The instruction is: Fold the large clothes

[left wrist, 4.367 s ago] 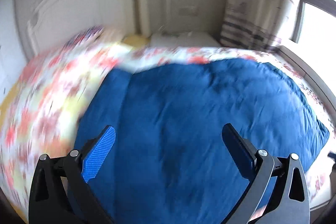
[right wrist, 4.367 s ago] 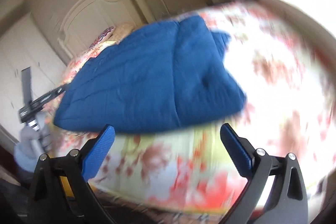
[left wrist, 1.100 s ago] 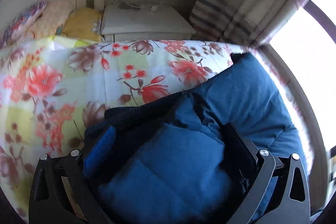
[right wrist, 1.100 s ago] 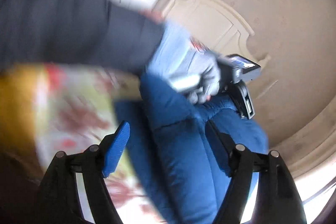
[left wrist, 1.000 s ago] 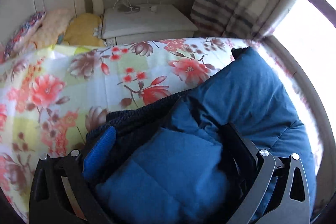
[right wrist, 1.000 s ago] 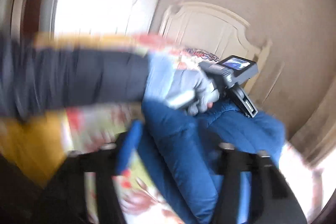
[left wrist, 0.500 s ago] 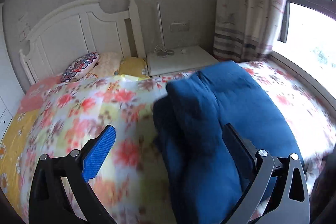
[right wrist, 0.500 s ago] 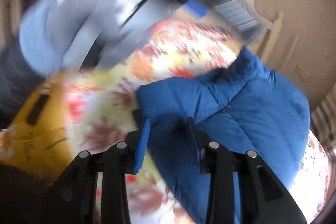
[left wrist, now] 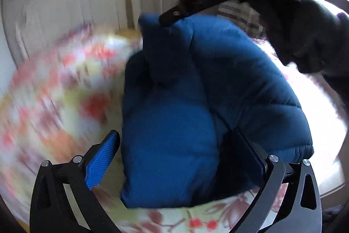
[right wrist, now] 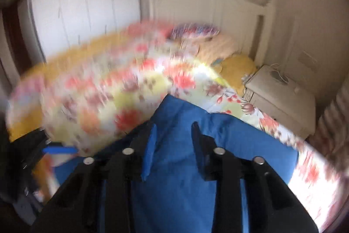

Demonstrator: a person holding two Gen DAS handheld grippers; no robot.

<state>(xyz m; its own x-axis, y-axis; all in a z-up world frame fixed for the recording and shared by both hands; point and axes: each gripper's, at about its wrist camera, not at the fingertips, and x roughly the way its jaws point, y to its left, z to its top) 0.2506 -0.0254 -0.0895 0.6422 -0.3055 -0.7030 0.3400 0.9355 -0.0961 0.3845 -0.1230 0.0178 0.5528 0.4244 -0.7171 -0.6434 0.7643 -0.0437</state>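
The blue quilted padded jacket [left wrist: 196, 106] lies folded into a thick bundle on the floral bedspread in red, yellow and white [left wrist: 65, 80]. Its surface shows stitched channels running across puffed panels, and 1 narrower panel, probably a sleeve, is laid over the top at the far end. The near edge of the bundle is rounded and rests on the bedspread directly ahead of the left gripper [left wrist: 178, 158].

The left gripper stands wide open. Its 2 fingers sit on either side of the jacket's near end; the left blue ribbed pad [left wrist: 102, 163] is clear of the fabric, and whether the right finger touches it cannot be told.

The right gripper [right wrist: 172, 145] is over the jacket [right wrist: 178, 189], with its jaws narrow and closing. Blue fabric fills the gap between the 2 fingers, but motion blur leaves it unclear whether the pads press on it. In the left wrist view this gripper appears as a black frame beyond and above the bundle, at its far end.

Beyond the right gripper stand a white wooden headboard [right wrist: 207, 3], pillows and a white bedside cabinet [right wrist: 281, 95].
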